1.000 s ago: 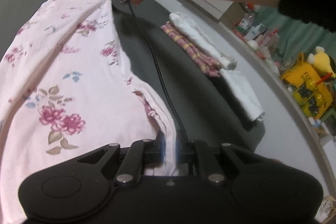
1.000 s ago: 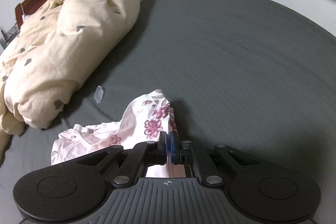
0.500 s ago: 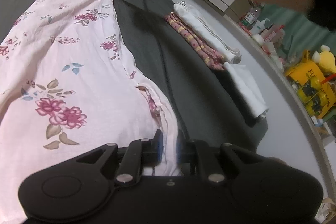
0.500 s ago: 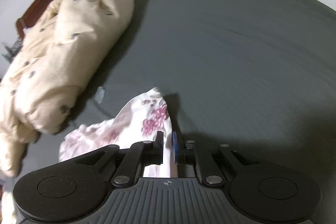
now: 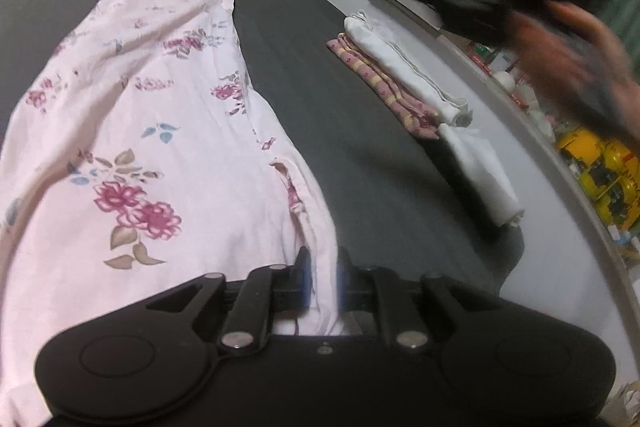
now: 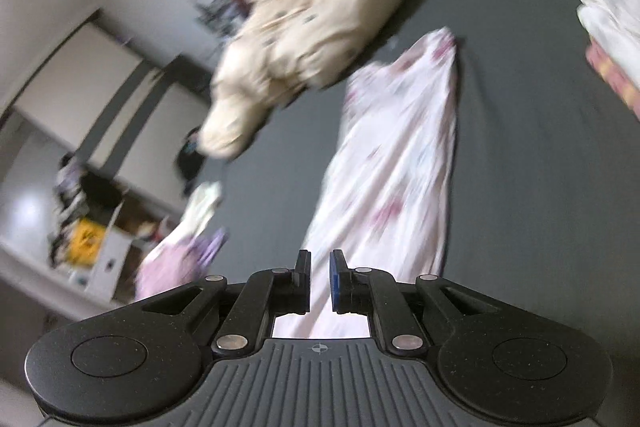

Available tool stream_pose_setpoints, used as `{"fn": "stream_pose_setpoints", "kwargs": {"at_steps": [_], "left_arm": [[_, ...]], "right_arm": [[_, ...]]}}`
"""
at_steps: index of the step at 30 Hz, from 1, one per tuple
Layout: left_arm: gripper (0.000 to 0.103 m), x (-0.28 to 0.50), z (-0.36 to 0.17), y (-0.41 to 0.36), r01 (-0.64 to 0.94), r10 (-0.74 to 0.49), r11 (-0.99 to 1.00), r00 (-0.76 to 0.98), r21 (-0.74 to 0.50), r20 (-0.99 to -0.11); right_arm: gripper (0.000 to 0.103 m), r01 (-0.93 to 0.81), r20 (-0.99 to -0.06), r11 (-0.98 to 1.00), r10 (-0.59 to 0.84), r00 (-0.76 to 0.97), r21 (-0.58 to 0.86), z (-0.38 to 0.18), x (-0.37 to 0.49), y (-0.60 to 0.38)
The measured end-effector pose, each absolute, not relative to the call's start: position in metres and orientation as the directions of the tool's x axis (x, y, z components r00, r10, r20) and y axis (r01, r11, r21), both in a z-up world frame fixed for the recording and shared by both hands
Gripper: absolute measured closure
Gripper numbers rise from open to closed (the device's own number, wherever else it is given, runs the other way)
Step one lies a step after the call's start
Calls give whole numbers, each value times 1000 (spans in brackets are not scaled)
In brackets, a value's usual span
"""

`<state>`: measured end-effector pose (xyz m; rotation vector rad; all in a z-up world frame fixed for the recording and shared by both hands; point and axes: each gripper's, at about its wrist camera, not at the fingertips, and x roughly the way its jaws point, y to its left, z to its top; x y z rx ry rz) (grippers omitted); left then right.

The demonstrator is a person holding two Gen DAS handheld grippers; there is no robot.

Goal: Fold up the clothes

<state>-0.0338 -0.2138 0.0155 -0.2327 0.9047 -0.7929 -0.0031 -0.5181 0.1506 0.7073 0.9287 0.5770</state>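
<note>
A pink floral garment is spread along the dark grey bed, from the upper left to the bottom centre of the left view. Its near edge is pinched by the left gripper. The right gripper is seen slightly parted with nothing pressed between its pads, above the garment. Folded clothes are laid at the right.
</note>
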Motion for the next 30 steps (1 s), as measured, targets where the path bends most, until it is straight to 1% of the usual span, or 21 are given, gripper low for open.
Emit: {"fn": "stream_pose_setpoints", "kwargs": {"at_steps": [4,7,9,10,11,12,13,16,18,21,24,25,27,30], "left_arm": [[91,-42,17,-218,533,-686,709,368,-462,-627],[91,-50,17,-233,569,-659,718,368,-402,-656],[84,-52,13,-243,575,-631,732,366,-367,-684],[75,-53,12,-245,574,-624,736,370,-359,-688],[70,-56,16,-244,580,-625,734,373,-353,-686],[69,-59,20,-244,586,-625,732,376,-347,-684],[65,-63,25,-243,593,-626,730,380,-341,-681],[52,-84,43,-216,634,-646,706,396,-314,-652],[50,-99,54,-195,661,-658,691,408,-292,-633],[49,-125,57,-163,686,-629,697,443,-210,-639],[49,-137,49,-150,681,-570,720,469,-134,-675],[49,-141,46,-146,679,-550,726,477,-110,-686],[49,-142,41,-146,668,-541,735,477,-114,-693],[49,-146,45,-152,678,-578,722,481,-138,-660]], "right_arm": [[94,-234,-476,612,758,447,755,186,-99,-499],[94,-266,-429,578,782,453,772,196,-159,-475],[94,-242,-408,551,792,454,799,185,-186,-466],[94,-225,-403,541,793,456,810,177,-196,-461],[94,-207,-398,531,794,459,822,170,-206,-456],[94,-189,-393,525,790,470,830,164,-210,-455],[94,-168,-387,521,781,490,837,157,-216,-457],[94,-100,-384,514,743,548,852,139,-227,-463],[94,-57,-450,585,679,579,809,134,-231,-463],[94,-37,-561,711,584,587,702,124,-231,-447],[94,2,-631,771,519,577,637,108,-222,-422],[94,17,-634,771,510,582,636,101,-219,-415],[94,60,-632,758,494,597,649,89,-213,-405],[94,133,-629,735,455,630,665,76,-213,-402]]}}
